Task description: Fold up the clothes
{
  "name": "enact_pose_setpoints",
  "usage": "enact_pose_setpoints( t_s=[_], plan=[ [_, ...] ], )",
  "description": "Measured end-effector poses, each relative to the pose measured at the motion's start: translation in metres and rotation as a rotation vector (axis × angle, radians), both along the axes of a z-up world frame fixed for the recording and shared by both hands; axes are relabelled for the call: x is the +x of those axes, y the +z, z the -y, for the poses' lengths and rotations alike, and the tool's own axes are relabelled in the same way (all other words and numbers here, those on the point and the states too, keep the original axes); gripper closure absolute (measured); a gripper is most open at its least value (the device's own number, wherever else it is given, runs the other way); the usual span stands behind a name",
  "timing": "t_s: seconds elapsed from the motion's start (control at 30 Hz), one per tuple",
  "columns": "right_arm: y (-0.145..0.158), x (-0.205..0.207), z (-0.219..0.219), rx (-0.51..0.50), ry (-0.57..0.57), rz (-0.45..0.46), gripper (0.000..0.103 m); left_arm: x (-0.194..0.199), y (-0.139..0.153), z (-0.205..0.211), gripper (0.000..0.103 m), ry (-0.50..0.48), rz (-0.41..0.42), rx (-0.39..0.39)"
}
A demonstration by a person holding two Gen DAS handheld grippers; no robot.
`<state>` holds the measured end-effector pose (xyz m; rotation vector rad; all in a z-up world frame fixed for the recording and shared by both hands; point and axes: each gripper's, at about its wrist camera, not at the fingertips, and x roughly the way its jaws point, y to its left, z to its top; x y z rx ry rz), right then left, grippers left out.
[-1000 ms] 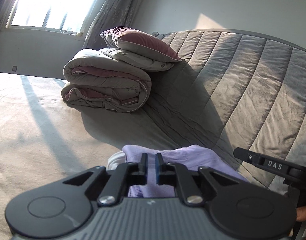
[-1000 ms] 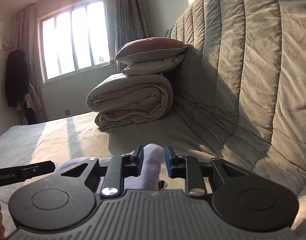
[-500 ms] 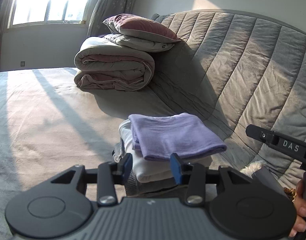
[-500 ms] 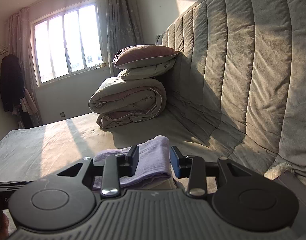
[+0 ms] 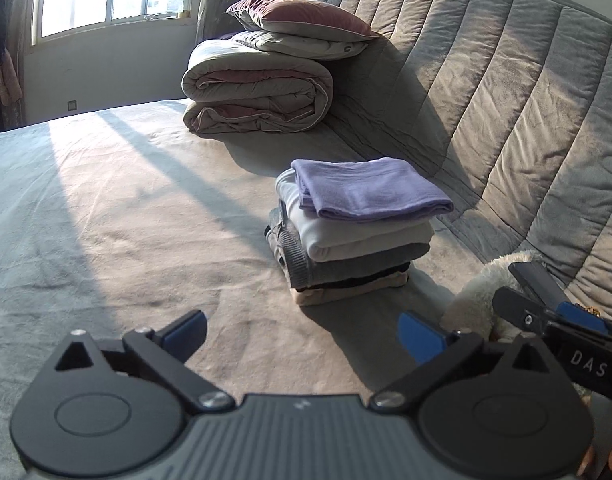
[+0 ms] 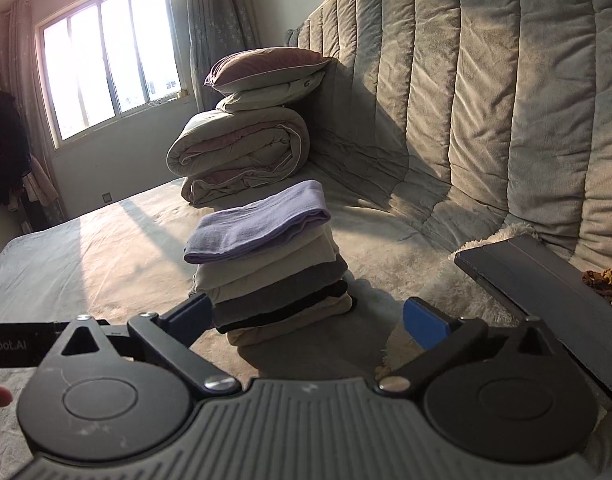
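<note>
A folded lavender garment [image 5: 370,190] [image 6: 257,222] lies on top of a stack of folded clothes [image 5: 346,252] [image 6: 281,292] on the bed. Under it are white, grey, black and beige pieces. My left gripper [image 5: 301,334] sits back from the stack, its jaws opening wide with nothing between them. My right gripper [image 6: 310,318] is also drawn back and its jaws are opening; the stack's base shows between the blue pads without touching them. The right gripper's finger [image 5: 554,312] shows at the right edge of the left wrist view.
A rolled duvet [image 5: 257,92] with pillows [image 5: 297,16] on top stands farther back against the padded grey headboard [image 5: 506,80]. A dark flat case [image 6: 546,292] and a fluffy white item [image 6: 494,240] lie to the right. Sunlit bedsheet [image 5: 105,208] spreads left.
Both grippers let go of the lavender garment, opened wide and pulled back from the stack, which now shows whole with the garment resting on top.
</note>
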<state>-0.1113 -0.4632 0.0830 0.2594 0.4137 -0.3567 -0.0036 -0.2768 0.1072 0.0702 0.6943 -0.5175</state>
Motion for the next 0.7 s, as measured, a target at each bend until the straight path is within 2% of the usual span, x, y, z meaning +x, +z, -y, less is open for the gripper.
enact_pose_setpoints(
  t_s=[0.1, 0.3, 0.7],
  plan=[
    [0.008, 0.005, -0.009, -0.059, 0.011, -0.074, 0.0, -0.004, -0.002, 0.002, 0.001, 0.015, 0.0, 0.029],
    [0.018, -0.012, -0.006, -0.023, -0.015, -0.068, 0.0, -0.011, -0.009, 0.007, 0.001, 0.028, -0.011, 0.028],
    [0.018, -0.017, -0.017, -0.05, -0.002, -0.105, 0.0, -0.024, -0.008, 0.012, 0.001, 0.001, 0.01, 0.058]
  ],
)
